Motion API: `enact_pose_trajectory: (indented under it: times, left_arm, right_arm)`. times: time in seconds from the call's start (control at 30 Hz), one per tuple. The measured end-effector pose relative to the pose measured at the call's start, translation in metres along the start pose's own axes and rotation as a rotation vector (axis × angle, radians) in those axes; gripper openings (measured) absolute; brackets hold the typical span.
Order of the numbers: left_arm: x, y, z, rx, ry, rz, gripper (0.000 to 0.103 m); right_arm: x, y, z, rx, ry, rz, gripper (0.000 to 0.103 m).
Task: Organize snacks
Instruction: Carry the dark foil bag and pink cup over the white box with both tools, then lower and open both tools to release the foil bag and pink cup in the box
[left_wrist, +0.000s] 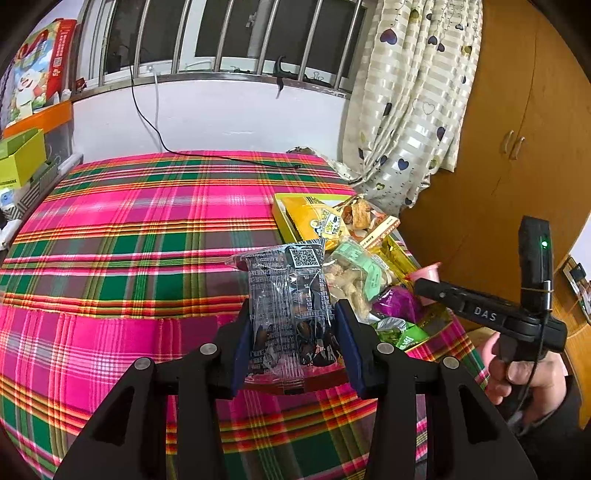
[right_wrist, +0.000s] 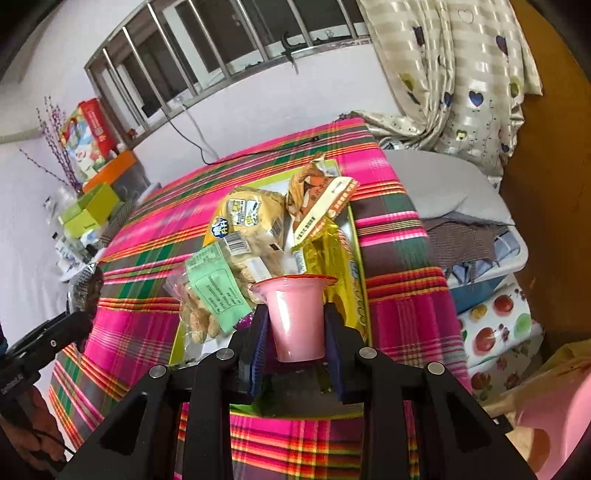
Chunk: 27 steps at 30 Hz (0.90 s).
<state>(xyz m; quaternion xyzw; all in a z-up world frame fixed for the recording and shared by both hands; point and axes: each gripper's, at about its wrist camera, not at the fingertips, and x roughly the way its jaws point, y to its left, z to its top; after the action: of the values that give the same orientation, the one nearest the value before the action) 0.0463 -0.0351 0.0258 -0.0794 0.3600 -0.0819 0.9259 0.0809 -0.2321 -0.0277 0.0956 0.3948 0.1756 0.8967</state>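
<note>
My left claw is clamped on a dark snack packet above the plaid-covered bench, my right claw grips a pink jelly cup over the yellow tray, so I should lower each gently before letting go.
</note>
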Motion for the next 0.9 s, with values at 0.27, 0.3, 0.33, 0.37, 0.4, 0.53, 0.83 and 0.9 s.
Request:
enact_pose_trajectory:
  times: [0.27, 0.3, 0.33, 0.37, 0.4, 0.53, 0.83, 0.9]
  left_arm:
    - [0.001, -0.006, 0.005, 0.008, 0.002, -0.014, 0.044]
    - [0.001, -0.007, 0.006, 0.010, 0.002, -0.016, 0.044]
    - [0.001, -0.008, 0.006, 0.012, 0.002, -0.021, 0.044]
    - [0.001, -0.010, 0.007, 0.014, 0.002, -0.025, 0.044]
    - [0.002, -0.012, 0.007, 0.018, 0.002, -0.029, 0.044]
    - [0.005, -0.022, 0.010, 0.036, 0.007, -0.056, 0.044]
    - [0.028, -0.048, 0.022, 0.084, 0.039, -0.131, 0.044]
    - [0.036, -0.054, 0.024, 0.092, 0.054, -0.145, 0.044]
  right_arm:
    - [-0.004, 0.005, 0.009, -0.027, -0.027, 0.006, 0.037]
    - [-0.008, 0.005, 0.009, -0.023, -0.037, 0.010, 0.037]
    - [-0.013, 0.004, 0.009, -0.016, -0.052, 0.012, 0.037]
    - [-0.017, 0.003, 0.008, -0.010, -0.065, 0.016, 0.037]
    - [-0.022, 0.001, 0.007, -0.003, -0.081, 0.023, 0.037]
    - [-0.019, -0.001, 0.003, -0.008, -0.059, 0.012, 0.028]
    - [-0.031, -0.003, 0.003, -0.001, -0.092, 0.039, 0.028]
    - [-0.032, -0.004, 0.003, 0.002, -0.092, 0.044, 0.028]
